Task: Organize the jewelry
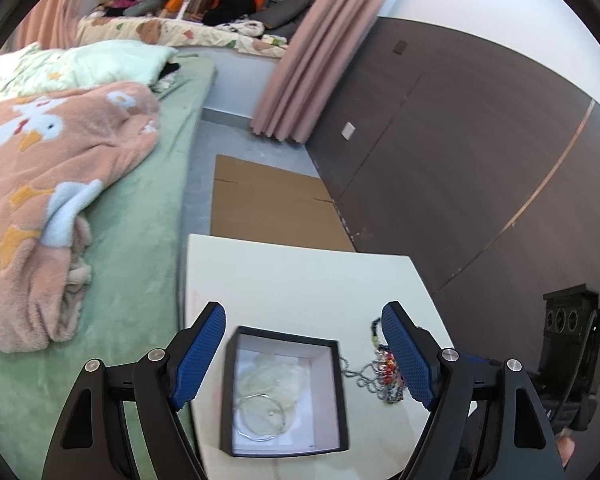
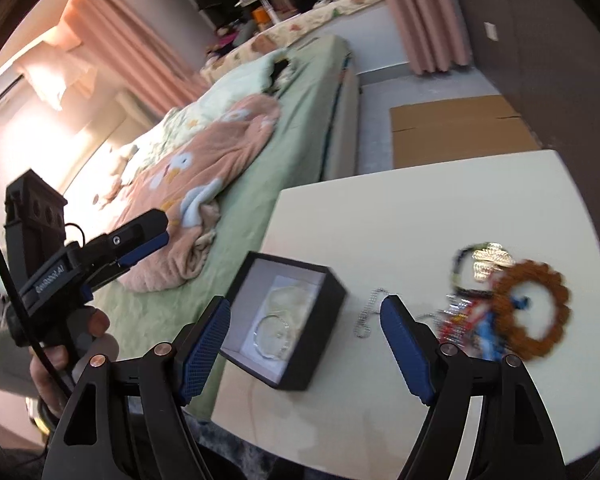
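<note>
Left wrist view has our left gripper (image 1: 303,322) spread wide w/ nothing between the pads, hanging over the black box (image 1: 285,390), which sits open near the table's (image 1: 300,276) left edge. Inside lie a thin silver bangle (image 1: 260,416) and pale pieces. Right wrist view shows our right gripper (image 2: 305,312) also spread wide and empty, above the gap between box and the loose pile on the right. That pile holds a brown bead bracelet (image 2: 531,312), a silver ball chain (image 2: 366,314) trailing toward the box, and coloured strands (image 2: 466,320); blur makes it hard to say which strands are tangled, so we treat them as probably linked. Next pick, we judge: the chain, being nearest the box and apart from the rest. We should come straight down, pinch one bunched section, lift slowly, and watch for snagging. Left gripper could brace the box wall so it won't slide off the edge.
</note>
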Motion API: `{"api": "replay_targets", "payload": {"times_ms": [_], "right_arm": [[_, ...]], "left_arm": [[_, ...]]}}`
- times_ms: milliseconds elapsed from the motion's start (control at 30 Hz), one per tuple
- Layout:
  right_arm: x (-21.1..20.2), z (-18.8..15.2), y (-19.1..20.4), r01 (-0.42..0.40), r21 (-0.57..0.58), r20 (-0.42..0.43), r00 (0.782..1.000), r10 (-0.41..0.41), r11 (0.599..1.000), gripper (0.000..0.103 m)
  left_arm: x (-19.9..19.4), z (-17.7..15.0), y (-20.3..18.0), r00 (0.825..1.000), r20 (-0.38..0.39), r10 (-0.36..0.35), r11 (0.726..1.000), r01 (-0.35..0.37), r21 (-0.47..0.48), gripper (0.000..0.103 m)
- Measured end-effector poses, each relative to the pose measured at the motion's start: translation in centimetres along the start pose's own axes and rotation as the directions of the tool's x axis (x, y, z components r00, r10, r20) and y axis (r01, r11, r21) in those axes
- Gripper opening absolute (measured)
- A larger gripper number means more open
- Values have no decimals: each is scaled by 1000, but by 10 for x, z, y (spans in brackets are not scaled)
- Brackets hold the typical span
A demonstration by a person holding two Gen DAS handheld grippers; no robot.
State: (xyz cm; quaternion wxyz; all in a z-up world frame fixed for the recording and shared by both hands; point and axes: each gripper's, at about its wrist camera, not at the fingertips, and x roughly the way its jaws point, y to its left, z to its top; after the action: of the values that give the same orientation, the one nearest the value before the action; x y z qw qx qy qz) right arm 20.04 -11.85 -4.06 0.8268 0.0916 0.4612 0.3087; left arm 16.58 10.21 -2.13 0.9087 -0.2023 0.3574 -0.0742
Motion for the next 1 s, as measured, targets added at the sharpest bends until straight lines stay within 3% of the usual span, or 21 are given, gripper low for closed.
{"api": "replay_targets", "payload": {"times_ms": [233, 600, 833, 1000], "right_arm": [[-27, -3, -41, 71, 119, 30, 997, -75, 990, 78], [-54, -15, -107, 169, 321, 5, 984, -180, 932, 78], [-57, -25, -140, 210, 398, -43, 977, -210, 893, 78], [-61, -30, -154, 228, 427, -55, 972, -226, 875, 78]], "left_arm": [[16, -9, -36, 1000, -16, -15, 997, 16, 74, 81], [58, -30, -86, 993, -108, -55, 984, 72, 164, 81], [89, -56, -123, 978, -197, -63, 962, 112, 247, 70], [114, -71, -135, 963, -260, -73, 960, 138, 244, 61]]}}
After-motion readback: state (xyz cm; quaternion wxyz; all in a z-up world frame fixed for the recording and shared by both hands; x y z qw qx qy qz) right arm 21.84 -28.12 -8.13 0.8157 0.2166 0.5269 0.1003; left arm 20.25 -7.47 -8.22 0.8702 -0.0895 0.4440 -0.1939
